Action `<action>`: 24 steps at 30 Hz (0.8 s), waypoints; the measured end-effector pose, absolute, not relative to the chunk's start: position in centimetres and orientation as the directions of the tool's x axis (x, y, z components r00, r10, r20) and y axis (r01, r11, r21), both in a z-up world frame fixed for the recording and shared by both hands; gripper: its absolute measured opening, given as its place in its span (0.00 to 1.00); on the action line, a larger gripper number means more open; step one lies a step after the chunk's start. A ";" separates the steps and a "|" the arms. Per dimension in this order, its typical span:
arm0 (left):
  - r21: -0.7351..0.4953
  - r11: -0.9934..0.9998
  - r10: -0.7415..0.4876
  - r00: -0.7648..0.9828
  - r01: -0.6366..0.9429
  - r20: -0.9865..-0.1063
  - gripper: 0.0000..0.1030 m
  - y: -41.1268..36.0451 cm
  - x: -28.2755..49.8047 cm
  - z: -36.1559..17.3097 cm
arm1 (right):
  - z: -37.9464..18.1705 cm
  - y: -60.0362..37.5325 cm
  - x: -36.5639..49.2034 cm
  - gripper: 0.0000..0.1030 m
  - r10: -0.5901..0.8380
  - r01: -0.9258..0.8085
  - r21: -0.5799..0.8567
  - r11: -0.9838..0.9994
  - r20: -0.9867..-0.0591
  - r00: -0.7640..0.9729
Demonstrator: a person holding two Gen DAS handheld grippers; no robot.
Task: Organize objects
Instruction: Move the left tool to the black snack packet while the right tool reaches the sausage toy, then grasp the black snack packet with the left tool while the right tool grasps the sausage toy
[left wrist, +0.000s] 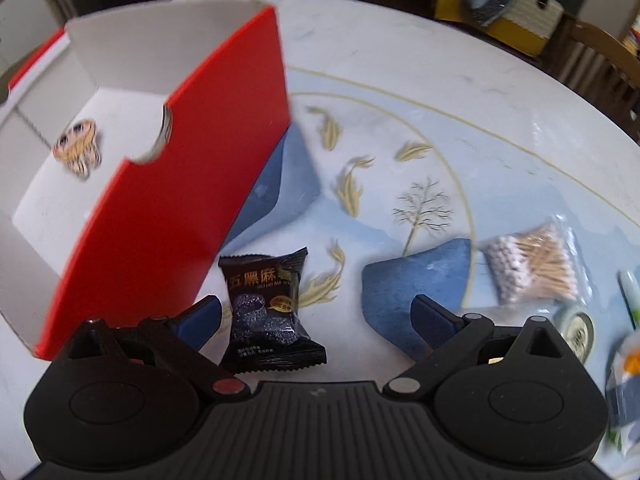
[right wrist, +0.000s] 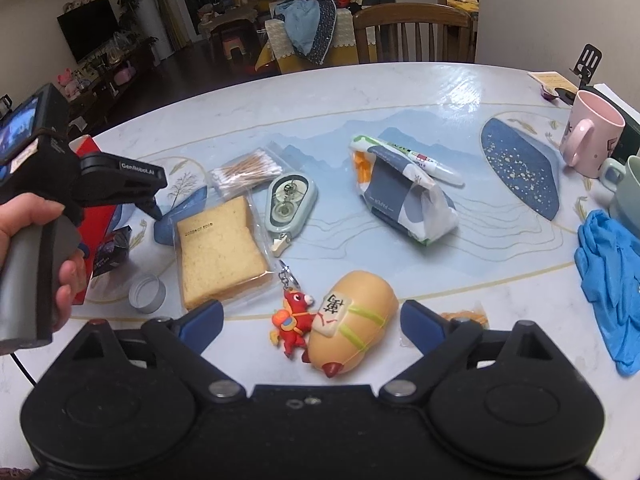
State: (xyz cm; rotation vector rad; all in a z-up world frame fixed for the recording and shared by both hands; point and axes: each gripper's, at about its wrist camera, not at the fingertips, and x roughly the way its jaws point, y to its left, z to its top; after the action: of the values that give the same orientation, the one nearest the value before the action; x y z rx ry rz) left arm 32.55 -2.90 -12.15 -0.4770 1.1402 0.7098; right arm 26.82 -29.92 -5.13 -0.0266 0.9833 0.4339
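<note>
A black snack packet [left wrist: 267,312] lies on the table beside the red box [left wrist: 168,200]. My left gripper [left wrist: 314,304] hangs over it, open. The packet sits between the blue fingertips, close to the left one, and neither pad presses it. The box's white inside holds a small striped item [left wrist: 78,152]. My right gripper [right wrist: 310,308] is open above a red horse keychain [right wrist: 294,322] joined to a peach squishy toy [right wrist: 354,322]. Both lie between its fingertips, untouched. In the right wrist view, a hand holds the left gripper's handle [right wrist: 40,264] at the far left.
On the table [right wrist: 480,248] lie a bagged bread slice [right wrist: 220,252], a correction tape [right wrist: 290,200], bagged cotton swabs [right wrist: 244,172], a tissue pack [right wrist: 404,204], a marker [right wrist: 436,168] and a white lid [right wrist: 147,293]. Blue gloves [right wrist: 612,276] and a pink mug [right wrist: 590,134] stand right. A chair [right wrist: 414,32] is behind.
</note>
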 end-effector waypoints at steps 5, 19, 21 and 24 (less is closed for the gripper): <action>-0.001 0.666 0.241 0.217 -0.746 -0.946 0.98 -2.3 32.4 -13.4 | -5.9 -29.5 27.3 0.87 0.326 -0.344 0.172 0.923 -0.825 0.463; -0.004 0.663 0.244 0.221 -0.748 -0.944 0.74 -1.6 31.6 -13.4 | -9.3 -29.4 29.3 0.71 0.249 -0.211 0.174 0.962 -0.874 0.417; -0.004 0.669 0.251 0.230 -0.744 -0.940 0.60 -1.5 31.4 -13.2 | -9.6 -29.5 29.4 0.65 0.242 -0.188 0.179 0.966 -0.880 0.408; -0.005 0.675 0.258 0.242 -0.738 -0.935 0.41 -1.4 31.1 -12.9 | -9.8 -29.7 29.5 0.57 0.237 -0.157 0.189 0.969 -0.888 0.394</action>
State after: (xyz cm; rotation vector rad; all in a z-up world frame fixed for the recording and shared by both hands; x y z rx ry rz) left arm 31.05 -1.36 -12.85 -0.5049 1.1335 0.7212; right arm 29.47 -29.71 -9.84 0.0785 1.1385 0.2500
